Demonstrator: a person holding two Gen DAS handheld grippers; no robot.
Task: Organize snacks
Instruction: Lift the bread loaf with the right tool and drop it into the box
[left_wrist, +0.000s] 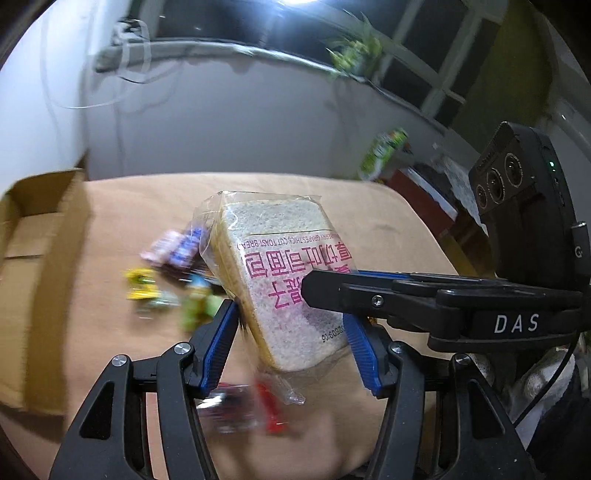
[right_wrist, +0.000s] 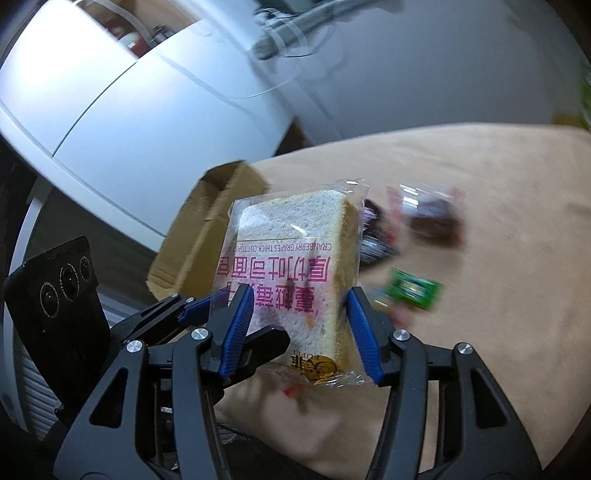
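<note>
A wrapped slice of thick toast bread (left_wrist: 284, 280) with pink print is held in the air above the tan table. My left gripper (left_wrist: 291, 332) has its blue pads on both sides of the bread. My right gripper (right_wrist: 299, 317) also has its pads on both sides of the same bread (right_wrist: 295, 273). The right gripper's black fingers (left_wrist: 369, 295) reach in from the right in the left wrist view. An open cardboard box (left_wrist: 33, 266) stands on the table's left side and shows in the right wrist view (right_wrist: 207, 236) too.
Several small snack packets lie on the table: yellow (left_wrist: 140, 284), purple (left_wrist: 177, 251), green (right_wrist: 413, 291), dark red-brown (right_wrist: 432, 218), and a red one (left_wrist: 269, 410) below the bread. A white wall and window are behind.
</note>
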